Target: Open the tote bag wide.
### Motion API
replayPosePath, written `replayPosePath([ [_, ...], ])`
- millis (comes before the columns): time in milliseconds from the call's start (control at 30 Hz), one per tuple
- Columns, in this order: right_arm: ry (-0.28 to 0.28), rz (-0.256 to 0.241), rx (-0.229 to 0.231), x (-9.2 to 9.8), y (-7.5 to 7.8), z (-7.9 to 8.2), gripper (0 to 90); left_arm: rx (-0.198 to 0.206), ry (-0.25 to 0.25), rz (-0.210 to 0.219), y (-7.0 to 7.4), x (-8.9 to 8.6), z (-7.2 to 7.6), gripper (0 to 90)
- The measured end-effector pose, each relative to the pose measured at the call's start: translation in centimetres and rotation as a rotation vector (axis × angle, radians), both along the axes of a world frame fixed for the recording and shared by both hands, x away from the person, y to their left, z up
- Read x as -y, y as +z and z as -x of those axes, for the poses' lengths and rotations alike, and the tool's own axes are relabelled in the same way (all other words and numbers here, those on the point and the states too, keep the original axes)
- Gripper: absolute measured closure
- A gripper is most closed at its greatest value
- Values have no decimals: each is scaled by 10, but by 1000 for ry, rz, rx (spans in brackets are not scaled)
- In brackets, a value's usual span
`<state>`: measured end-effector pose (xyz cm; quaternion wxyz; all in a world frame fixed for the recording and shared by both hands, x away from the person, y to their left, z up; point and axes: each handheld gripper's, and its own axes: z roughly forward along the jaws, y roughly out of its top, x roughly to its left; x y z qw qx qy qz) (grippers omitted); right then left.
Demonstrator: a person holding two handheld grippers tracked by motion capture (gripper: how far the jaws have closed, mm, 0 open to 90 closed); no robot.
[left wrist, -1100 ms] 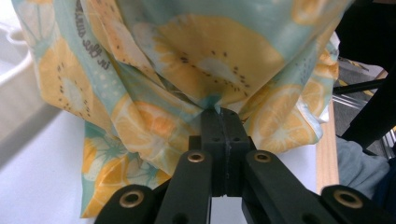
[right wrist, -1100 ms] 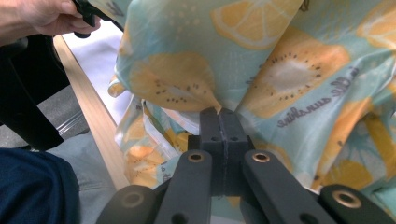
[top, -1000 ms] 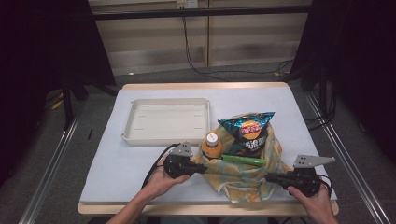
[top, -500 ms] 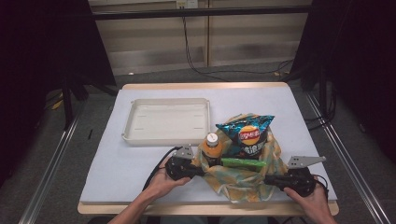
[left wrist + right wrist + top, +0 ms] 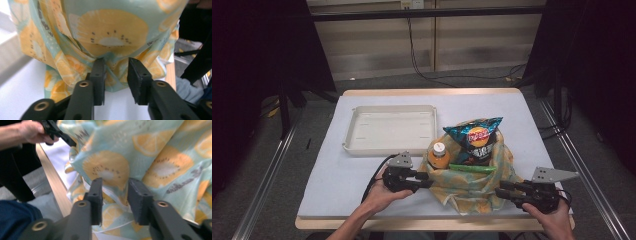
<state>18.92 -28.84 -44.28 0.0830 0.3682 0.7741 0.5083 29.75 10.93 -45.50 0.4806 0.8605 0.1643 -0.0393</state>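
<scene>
A cloth [image 5: 477,185] printed with yellow fruit slices lies bunched near the table's front edge. On it are a chips bag [image 5: 474,136], an orange-capped bottle [image 5: 438,155] and a long green vegetable [image 5: 472,168]. My left gripper [image 5: 428,180] is at the cloth's left edge. In the left gripper view its jaws [image 5: 116,68] stand open, with folds of the cloth [image 5: 110,32] right at the tips. My right gripper [image 5: 501,192] is at the cloth's right front edge, open [image 5: 115,192], with the cloth [image 5: 150,157] just beyond and partly between its jaws.
A white tray [image 5: 354,142] sits behind my left gripper at mid-table. The wooden front edge of the table [image 5: 412,222] is close below both hands. Bare white table covering [image 5: 337,185] lies to the left.
The right gripper shifted slightly left, then back right, along the cloth's edge. The left gripper and the items on the cloth have hardly moved.
</scene>
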Motion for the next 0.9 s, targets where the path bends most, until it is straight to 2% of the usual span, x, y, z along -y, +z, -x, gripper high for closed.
replayPosePath([
  [267,-35,-61,55,5,11,4,531,20,22,59,16,-12,3,618],
  [567,-46,-76,75,6,15,7,490,37,54,140,36,-30,0,608],
  [633,-52,-76,79,6,16,7,469,39,79,157,39,-34,-4,607],
  [733,-56,-83,90,6,17,8,433,41,89,171,44,-37,-12,600],
  [833,-68,-89,102,6,19,9,396,44,111,207,52,-37,-22,600],
  [900,-72,-90,110,5,20,9,368,71,119,199,57,-36,-29,600],
])
